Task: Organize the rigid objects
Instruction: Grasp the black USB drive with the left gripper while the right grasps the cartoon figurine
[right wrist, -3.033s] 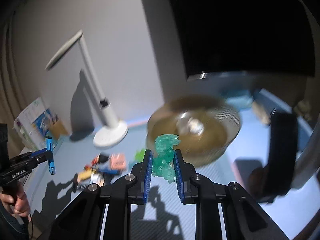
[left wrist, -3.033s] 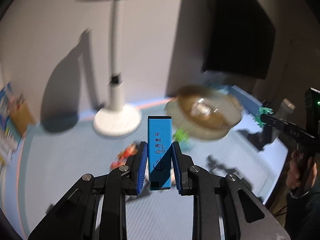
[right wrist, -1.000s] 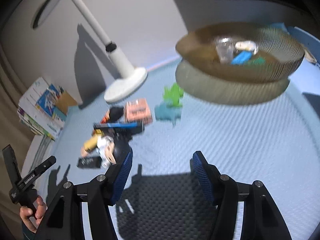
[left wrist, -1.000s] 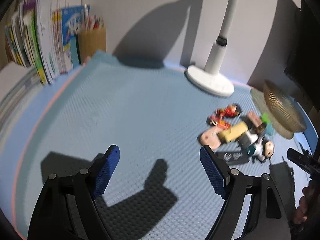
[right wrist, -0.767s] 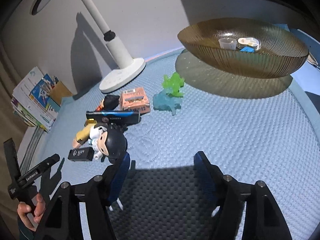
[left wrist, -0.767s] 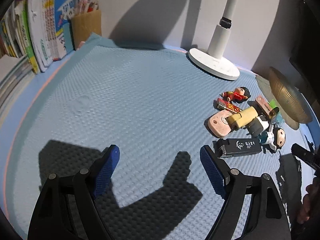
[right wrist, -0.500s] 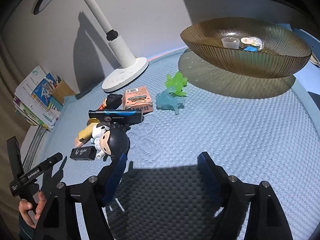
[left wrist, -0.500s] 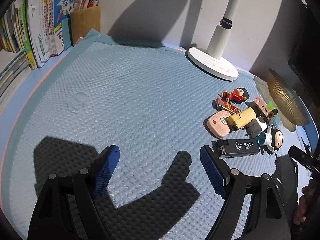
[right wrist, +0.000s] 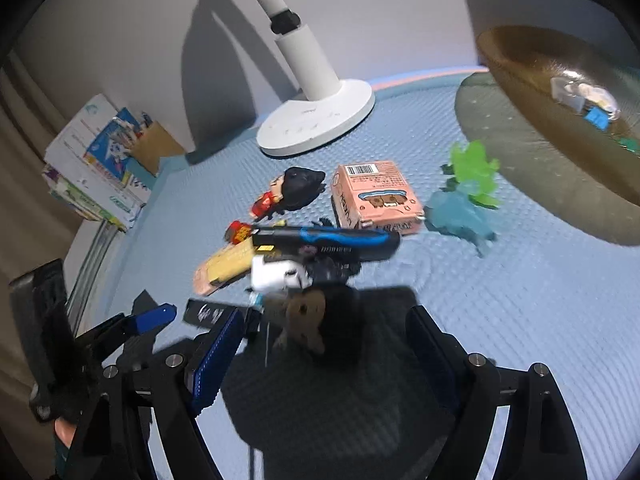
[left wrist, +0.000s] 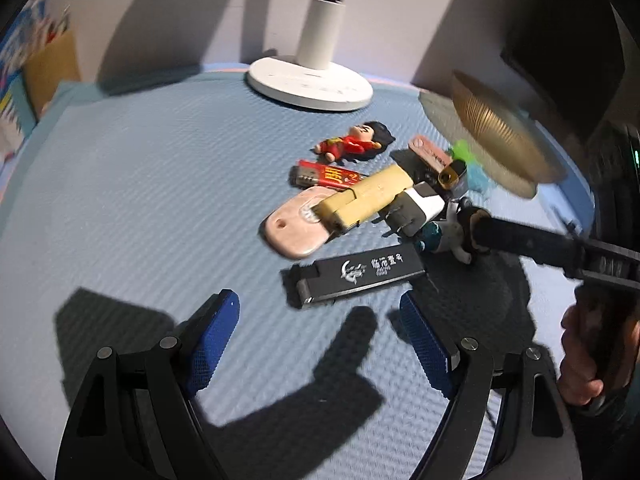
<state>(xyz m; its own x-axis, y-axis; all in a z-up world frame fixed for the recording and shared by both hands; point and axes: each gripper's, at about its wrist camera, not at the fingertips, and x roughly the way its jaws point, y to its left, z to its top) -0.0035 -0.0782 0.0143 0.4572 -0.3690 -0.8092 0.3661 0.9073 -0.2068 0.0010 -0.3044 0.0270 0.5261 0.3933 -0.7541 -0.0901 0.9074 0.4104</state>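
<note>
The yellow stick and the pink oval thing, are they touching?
Touching. The left wrist view shows the yellow stick lying across the pink oval's upper end.

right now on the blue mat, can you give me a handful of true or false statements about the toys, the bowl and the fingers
1. The left gripper holds the black stick. False: its fingers are spread and hold nothing; the stick lies on the mat just ahead of them.
2. The yellow block rests partly on the pink oval piece. True.
3. The bowl is empty. False: a few small items lie inside it.
4. The pink box sits between the red figure and the green toy. True.
5. The right gripper is shut on the lamp. False: its fingers are opening, far from the lamp.
</note>
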